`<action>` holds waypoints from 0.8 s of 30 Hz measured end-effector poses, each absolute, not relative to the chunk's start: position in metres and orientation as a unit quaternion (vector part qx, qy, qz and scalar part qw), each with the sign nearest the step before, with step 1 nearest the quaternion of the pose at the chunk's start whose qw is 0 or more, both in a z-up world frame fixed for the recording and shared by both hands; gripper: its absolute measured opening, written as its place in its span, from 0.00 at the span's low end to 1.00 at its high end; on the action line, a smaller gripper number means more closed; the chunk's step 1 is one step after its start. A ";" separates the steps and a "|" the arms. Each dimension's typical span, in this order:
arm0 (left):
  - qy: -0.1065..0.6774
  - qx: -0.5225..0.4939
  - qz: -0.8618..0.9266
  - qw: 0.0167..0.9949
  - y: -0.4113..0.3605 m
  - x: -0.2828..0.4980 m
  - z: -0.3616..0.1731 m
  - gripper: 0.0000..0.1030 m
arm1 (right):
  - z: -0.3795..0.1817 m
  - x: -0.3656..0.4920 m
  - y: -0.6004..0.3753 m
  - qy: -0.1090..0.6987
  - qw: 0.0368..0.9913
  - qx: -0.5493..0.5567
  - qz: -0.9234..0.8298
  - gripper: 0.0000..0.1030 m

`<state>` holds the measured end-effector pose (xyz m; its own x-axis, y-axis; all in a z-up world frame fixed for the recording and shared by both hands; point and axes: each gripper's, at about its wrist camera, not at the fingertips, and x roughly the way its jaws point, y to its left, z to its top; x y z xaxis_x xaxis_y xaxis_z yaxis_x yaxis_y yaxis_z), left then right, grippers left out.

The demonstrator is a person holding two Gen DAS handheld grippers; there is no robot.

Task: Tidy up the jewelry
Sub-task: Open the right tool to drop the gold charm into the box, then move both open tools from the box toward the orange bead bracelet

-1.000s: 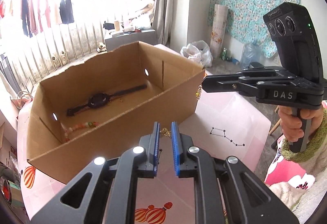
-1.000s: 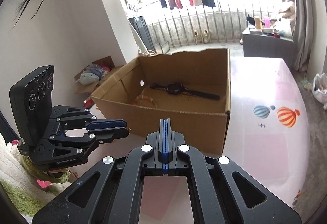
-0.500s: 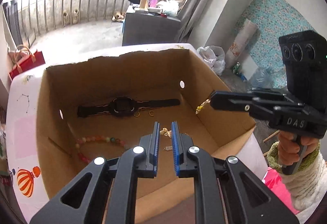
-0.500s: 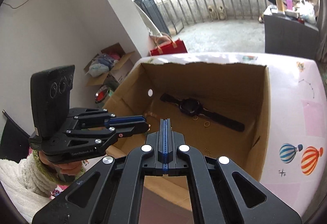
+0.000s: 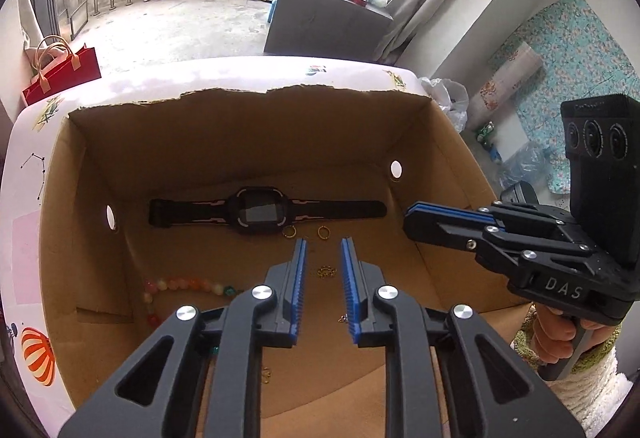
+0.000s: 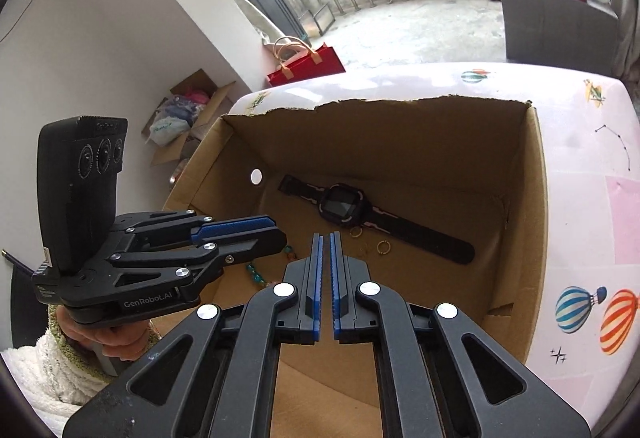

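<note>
Dropped since before, gold earring (image 5: 327,271) lies below left gripper's (image 5: 323,244) just-opening jaws.

Your left gripper (image 5: 323,243): tilted downward, jaws just opened further, narrow gap, nothing pinched between blue pads. Your right gripper (image 6: 325,238): angled down too, jaws parted by thin slit after just easing apart, nothing held. Your right hand (image 5: 558,338) wraps handle, knit cuff at wrist; your left hand (image 6: 90,334) grips handle likewise, fleecy sleeve below
</note>
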<state>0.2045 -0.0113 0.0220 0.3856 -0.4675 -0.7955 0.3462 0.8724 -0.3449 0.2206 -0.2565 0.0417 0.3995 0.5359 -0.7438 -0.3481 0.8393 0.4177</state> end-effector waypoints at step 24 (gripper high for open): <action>0.473 -0.059 -0.079 0.875 0.124 0.026 -0.003 0.88 | 0.050 0.013 -0.209 0.421 0.877 0.003 0.232 0.81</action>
<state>0.0263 0.1238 -0.0026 0.5396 -0.1946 -0.8191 0.0824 0.9805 -0.1787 0.0132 -0.2088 0.0497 0.5370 0.4105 -0.7370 -0.4047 0.8919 0.2019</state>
